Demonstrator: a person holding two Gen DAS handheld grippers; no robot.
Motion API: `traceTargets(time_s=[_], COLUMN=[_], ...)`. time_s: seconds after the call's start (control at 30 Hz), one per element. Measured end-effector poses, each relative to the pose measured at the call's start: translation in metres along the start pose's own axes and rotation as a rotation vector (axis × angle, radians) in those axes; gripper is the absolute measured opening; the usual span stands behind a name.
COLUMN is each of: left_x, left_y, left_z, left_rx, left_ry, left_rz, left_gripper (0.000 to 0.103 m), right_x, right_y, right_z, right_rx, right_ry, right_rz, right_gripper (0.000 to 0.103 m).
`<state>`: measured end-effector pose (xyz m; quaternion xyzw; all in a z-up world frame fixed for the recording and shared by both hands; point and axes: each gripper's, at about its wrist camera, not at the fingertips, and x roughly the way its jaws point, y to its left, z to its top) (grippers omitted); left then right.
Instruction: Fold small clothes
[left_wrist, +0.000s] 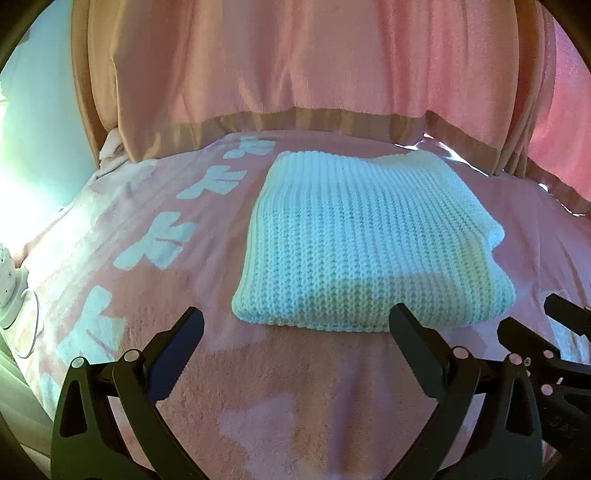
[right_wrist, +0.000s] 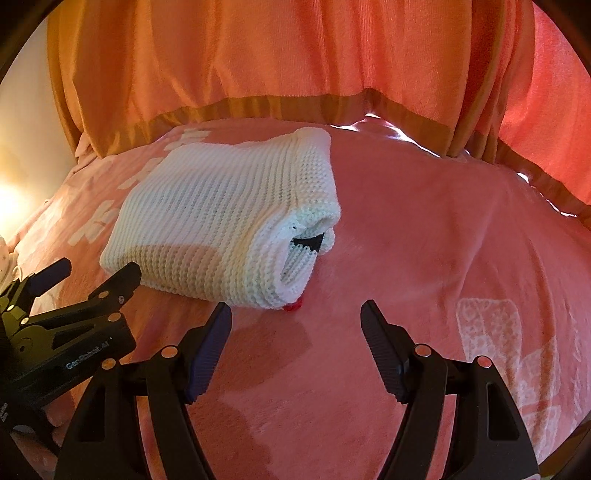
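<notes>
folded knit on the bed, both tools clear of it

grippers sit side by side at the near edge of the scene, both low over the pink blanket (left_wrist: 295, 387) and pointing toward the curtain (left_wrist: 295, 74). the left gripper (left_wrist: 295, 321) has its jaws spread wide and holds nothing; its right finger tip lies just at the near edge of the white knitted garment (left_wrist: 369, 236), whether touching it or not cannot be told. the right gripper (right_wrist: 295, 314) also has its jaws wide apart and empty, with bare blanket between the fingers; its left finger tip is just beside the garment's near right corner.

the white knitted garment (right_wrist: 221, 218) lies folded into a thick, roughly square stack on the bed, its layered open edges facing right in the right wrist view, where a dark patch and a small red bit (right_wrist: 293, 306) show at the folds. its left edge runs near the pale printed characters (left_wrist: 207, 184) on the blanket.

right of the garment the blanket (right_wrist: 443, 240) is open up to the curtain hem. at the bed's far left edge sits a small white object (left_wrist: 7, 273) with a cord.
</notes>
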<state>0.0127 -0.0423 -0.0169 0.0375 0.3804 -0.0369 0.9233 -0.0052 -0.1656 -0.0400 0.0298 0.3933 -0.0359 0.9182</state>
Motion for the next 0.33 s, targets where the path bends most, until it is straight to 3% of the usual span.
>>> traceTargets(time_s=[0.33], left_x=[0.0012], left_y=[-0.0008], left_z=[-0.0004], left_rx=[0.021], left_ry=[0.004], left_rz=[-0.007], left_gripper=[0.098], right_x=[0.0019], right_y=[-0.0014], right_z=[-0.0003], right_rx=[0.017], right_ry=[0.01], right_rz=[0.009], right_gripper=[0.07])
